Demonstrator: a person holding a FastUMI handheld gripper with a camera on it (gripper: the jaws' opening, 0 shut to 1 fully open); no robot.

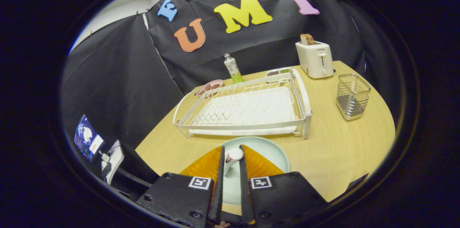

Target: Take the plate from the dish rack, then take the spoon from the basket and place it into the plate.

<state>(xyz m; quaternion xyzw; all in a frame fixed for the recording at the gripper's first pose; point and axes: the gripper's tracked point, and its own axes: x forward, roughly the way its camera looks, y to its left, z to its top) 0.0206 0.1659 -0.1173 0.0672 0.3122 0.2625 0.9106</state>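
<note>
White-tipped spoon (pixel 233 158) pinched in tool (pixel 232 156), over pale-green plate (pixel 276 152) — round

On the table (pixel 334 156), the plate (pixel 273 150) lies just before the dish rack (pixel 244 107), beneath the gripper (pixel 232 156) whose fingers close on the spoon (pixel 233 156); the basket (pixel 353 96) stands right of the rack, the toaster (pixel 315 59) behind.

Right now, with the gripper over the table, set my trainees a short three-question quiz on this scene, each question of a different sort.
1. True or false: the dish rack holds a plate.
2. What is between the fingers of the gripper?
3. The plate lies: A) in the rack B) on the table before the rack C) beside the toaster.

Key: 1 false, the rack is empty. 2 the spoon, held above the plate. 3 B.
</note>
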